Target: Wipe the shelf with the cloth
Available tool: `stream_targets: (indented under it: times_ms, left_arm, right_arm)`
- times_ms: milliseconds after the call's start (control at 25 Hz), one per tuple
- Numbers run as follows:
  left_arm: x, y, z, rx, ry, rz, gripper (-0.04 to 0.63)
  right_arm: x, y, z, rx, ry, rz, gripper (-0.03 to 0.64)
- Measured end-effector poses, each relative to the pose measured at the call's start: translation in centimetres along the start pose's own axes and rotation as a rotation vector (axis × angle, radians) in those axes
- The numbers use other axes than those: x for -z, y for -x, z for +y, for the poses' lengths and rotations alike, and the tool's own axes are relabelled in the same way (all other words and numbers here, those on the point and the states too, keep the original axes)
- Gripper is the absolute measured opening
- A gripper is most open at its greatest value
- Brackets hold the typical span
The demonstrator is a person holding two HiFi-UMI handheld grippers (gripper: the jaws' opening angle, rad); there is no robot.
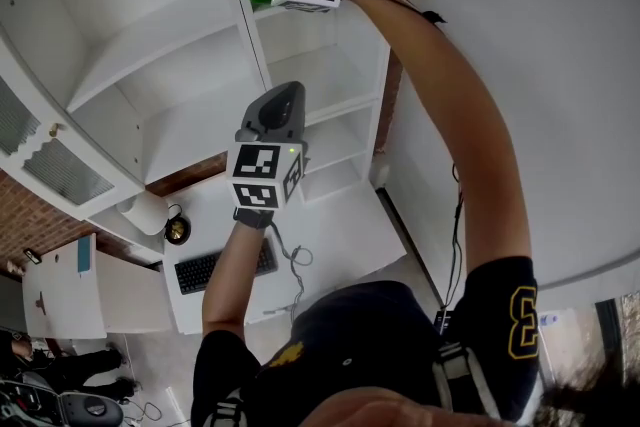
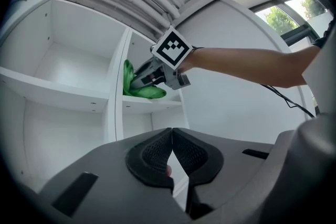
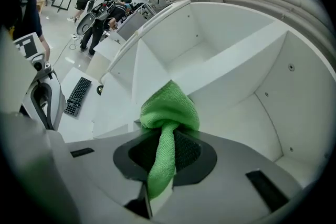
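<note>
Below me I saw a black keyboard lying on a white desk, with a paper roll and a small round dark object near it. Brick wall showed at the left, and people stood far off.

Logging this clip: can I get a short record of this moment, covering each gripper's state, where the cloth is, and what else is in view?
Right gripper: jaws shut on the green cloth
Cloth position: bunched on the board of an upper shelf, in the narrow right-hand column of the white unit
Left gripper: jaws together, nothing between them, held lower and clear of the shelf
Wiping: cloth is on the board; motion cannot be told from one moment
Also in view: keyboard on a white desk below
</note>
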State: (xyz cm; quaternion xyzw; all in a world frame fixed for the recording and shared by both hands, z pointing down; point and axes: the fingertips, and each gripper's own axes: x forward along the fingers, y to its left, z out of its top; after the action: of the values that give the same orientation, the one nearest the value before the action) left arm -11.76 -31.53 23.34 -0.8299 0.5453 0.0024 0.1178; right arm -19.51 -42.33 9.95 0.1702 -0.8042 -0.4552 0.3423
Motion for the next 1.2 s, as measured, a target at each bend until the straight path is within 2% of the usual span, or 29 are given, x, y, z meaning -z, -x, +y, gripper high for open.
stream_targets:
  times_ms: [200, 480, 1200]
  left_arm:
    - [0.4, -0.2, 0.2, -0.008, 0.002, 0.006, 0.018]
    - [0.5, -1.4, -0.9, 0.029, 0.004, 0.006, 0.018]
    - [0.7, -3.7, -4.8, 0.140, 0.010, -0.011, 0.018]
  right_arm:
    - [0.4, -0.9, 1.1, -0.025, -0.011, -0.006, 0.046]
    - [1.8, -1.0, 1.3, -0.015, -0.038, -0.002, 0.046]
    - [11.5, 3.0, -0.8, 0.073, -0.144, 0.163, 0.046]
